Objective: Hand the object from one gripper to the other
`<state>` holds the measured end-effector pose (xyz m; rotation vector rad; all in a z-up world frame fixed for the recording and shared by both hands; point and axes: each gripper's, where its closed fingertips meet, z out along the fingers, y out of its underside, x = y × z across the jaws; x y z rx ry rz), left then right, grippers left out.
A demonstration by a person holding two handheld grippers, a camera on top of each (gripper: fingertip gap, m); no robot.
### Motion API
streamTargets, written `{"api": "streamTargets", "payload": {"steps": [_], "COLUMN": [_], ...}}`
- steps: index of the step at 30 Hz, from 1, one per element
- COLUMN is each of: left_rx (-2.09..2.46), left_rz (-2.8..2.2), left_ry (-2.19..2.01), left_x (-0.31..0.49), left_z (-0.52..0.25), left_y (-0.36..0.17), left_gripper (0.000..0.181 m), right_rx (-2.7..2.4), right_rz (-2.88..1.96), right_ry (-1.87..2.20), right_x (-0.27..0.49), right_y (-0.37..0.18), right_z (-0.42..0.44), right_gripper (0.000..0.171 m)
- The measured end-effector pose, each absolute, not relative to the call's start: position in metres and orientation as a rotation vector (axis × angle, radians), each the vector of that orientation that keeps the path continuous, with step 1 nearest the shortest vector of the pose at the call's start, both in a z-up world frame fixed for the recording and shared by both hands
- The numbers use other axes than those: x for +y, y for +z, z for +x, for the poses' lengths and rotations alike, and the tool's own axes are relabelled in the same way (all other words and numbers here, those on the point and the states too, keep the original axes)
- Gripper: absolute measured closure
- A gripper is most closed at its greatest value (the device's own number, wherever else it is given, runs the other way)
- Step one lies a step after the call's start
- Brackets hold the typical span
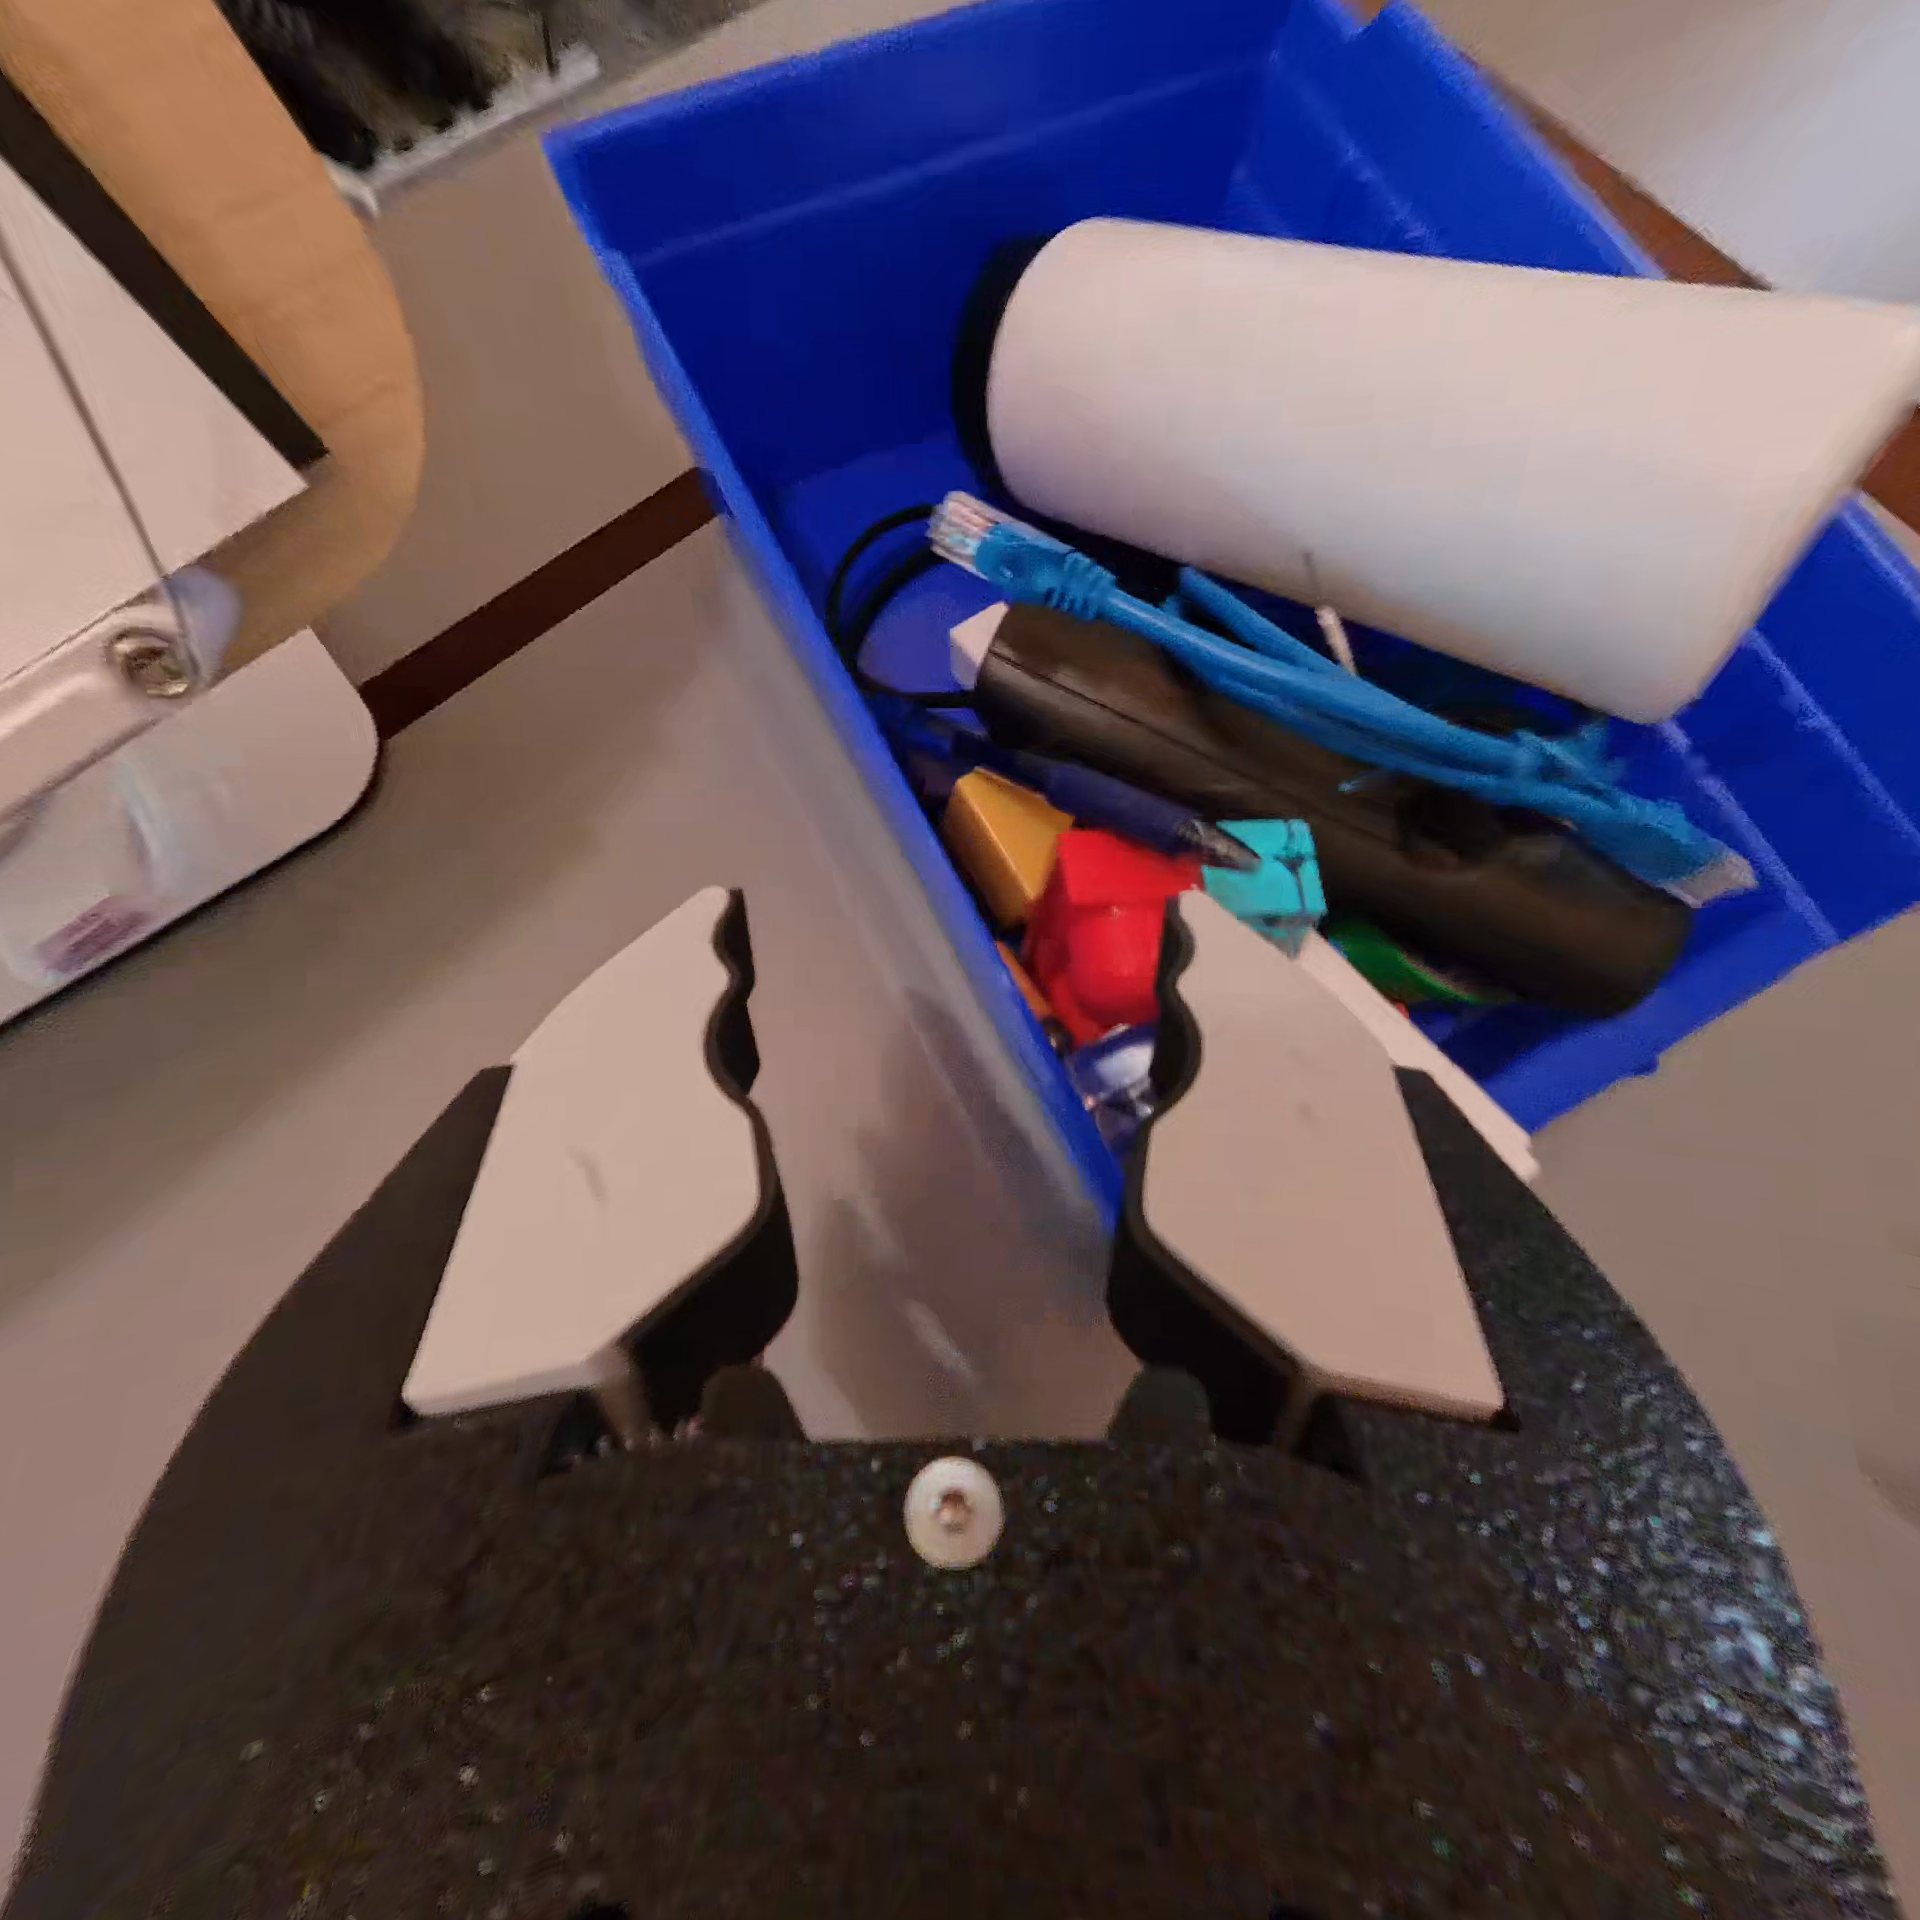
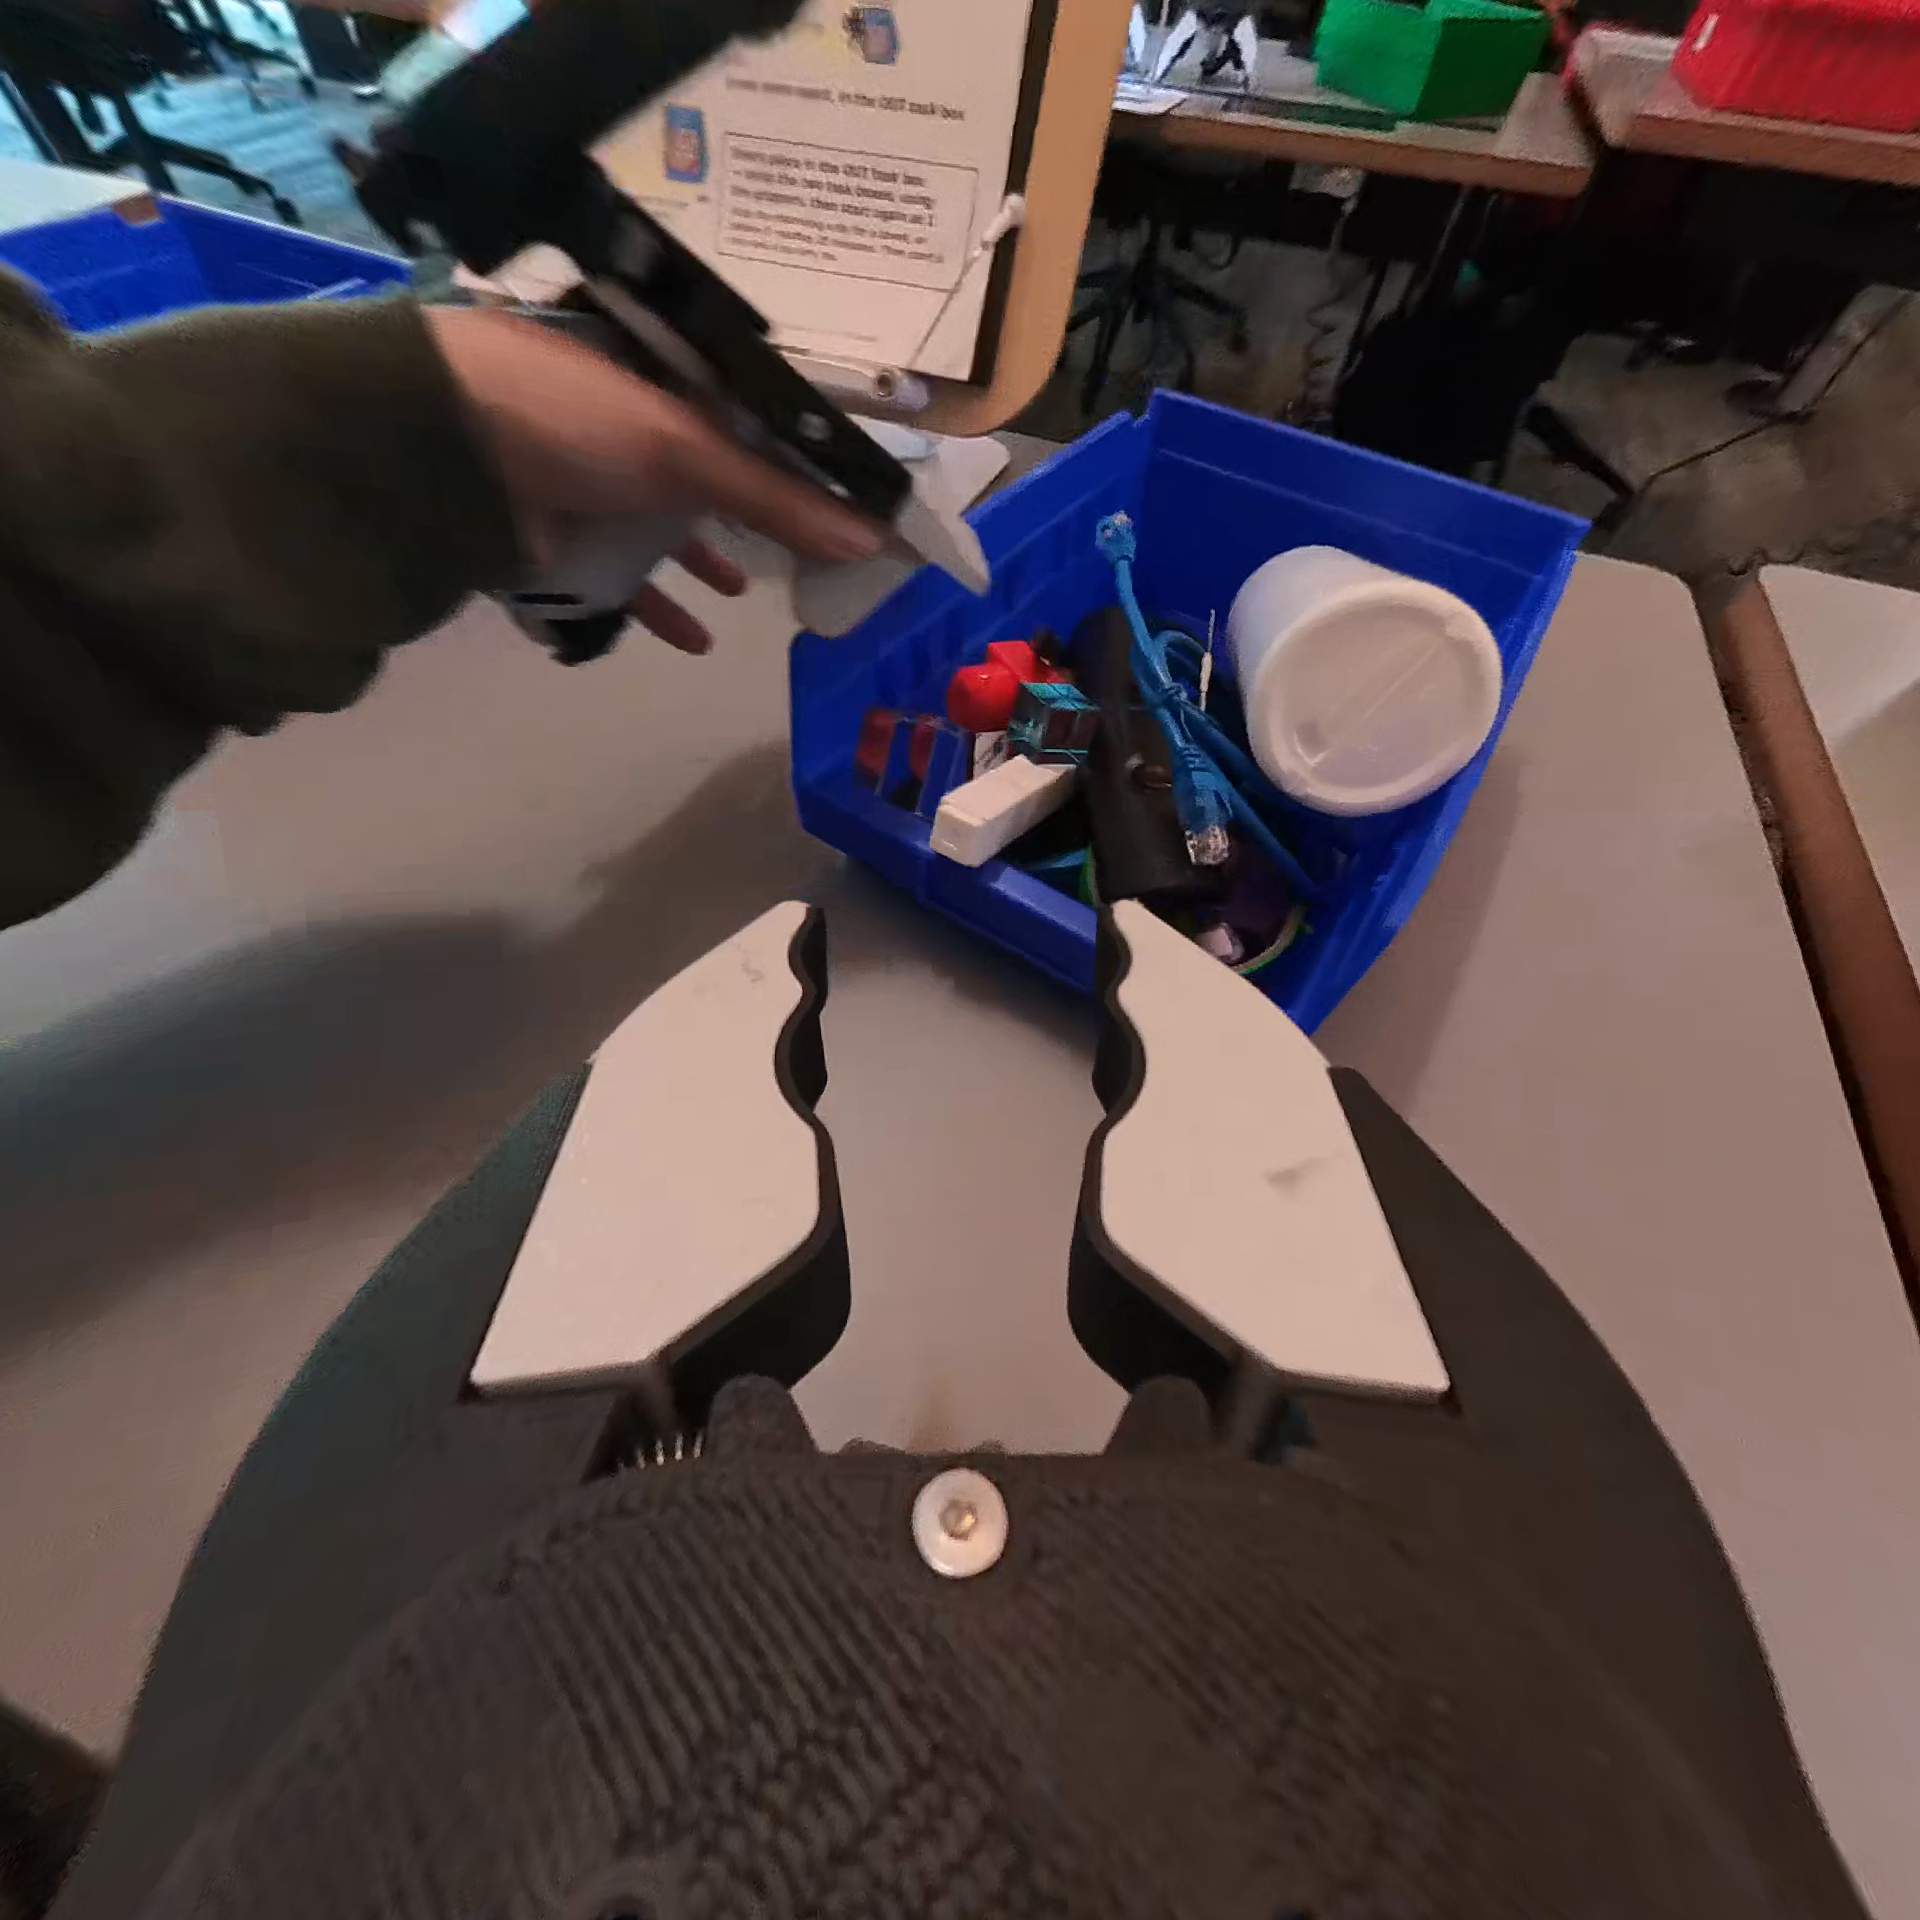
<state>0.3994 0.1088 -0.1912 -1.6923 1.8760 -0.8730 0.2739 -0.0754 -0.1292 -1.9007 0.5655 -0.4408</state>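
A blue bin [image 1: 831,343] [image 2: 1226,468] on the grey table holds a white lidded cup [image 1: 1403,457] [image 2: 1361,675], a blue network cable [image 1: 1299,665] [image 2: 1174,717], a black cylinder [image 1: 1351,810] [image 2: 1138,790], a red block [image 1: 1101,935] [image 2: 987,691], a teal cube [image 1: 1262,873] [image 2: 1049,717] and a white block [image 2: 997,810]. My left gripper [image 1: 951,925] is open and empty, straddling the bin's near-left wall; it also shows in the right wrist view [image 2: 914,561] over the bin's left rim. My right gripper [image 2: 961,935] is open and empty just in front of the bin.
A person's hand and olive sleeve [image 2: 208,540] hold the left gripper. A paper sheet on a tan board [image 2: 862,177] [image 1: 239,239] stands behind the bin. A second blue bin [image 2: 187,260] sits far left. The table edge [image 2: 1808,831] runs along the right. My right fingertips sit around 25 centimeters from my left ones.
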Motion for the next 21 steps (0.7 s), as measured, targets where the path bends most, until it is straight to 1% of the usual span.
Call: {"api": "streamTargets", "payload": {"steps": [2,4,5,6,8,10,12,14,17,21], "left_rx": [1.917,1.928,1.932,1.931,1.954,1.931,1.928,1.94,1.976,2.021], "left_rz": [-1.812,-1.832,-1.839,-1.858,-1.853,-1.789,-1.786,-1.774,-1.728,-1.67], "left_ry": [-0.789,-0.659,-0.615,-0.618,-0.618,-0.597,-0.619,-0.638,-0.653,-0.683], "left_x": [0.11,0.118,0.12,0.119,0.116,0.121,0.127,0.137,0.159,0.193], "left_z": [0.411,0.421,0.425,0.428,0.428,0.425,0.411,0.389,0.339,0.239], "left_y": [-0.206,-0.22,-0.228,-0.235,-0.247,-0.245,-0.244,-0.245,-0.243,-0.243], "left_gripper": [0.115,0.116,0.121,0.131,0.166,0.167,0.167,0.166,0.167,0.167], "right_rx": [0.569,0.559,0.559,0.558,0.586,0.597,0.543,0.536,0.484,0.4], "right_rz": [-1.884,-1.833,-1.789,-1.731,-1.607,-1.583,-1.686,-1.757,-1.713,-1.637], "right_ry": [-0.408,-0.391,-0.399,-0.41,-0.429,-0.404,-0.395,-0.513,-0.596,-0.59], "right_x": [-0.076,-0.073,-0.073,-0.073,-0.073,-0.069,-0.066,-0.075,-0.074,-0.042], "right_y": [-0.116,-0.105,-0.1,-0.095,-0.092,-0.103,-0.119,-0.121,-0.095,-0.055], "right_z": [0.27,0.266,0.265,0.263,0.261,0.252,0.242,0.248,0.254,0.255], "right_gripper": [0.122,0.121,0.12,0.121,0.125,0.126,0.125,0.124,0.124,0.123]}}
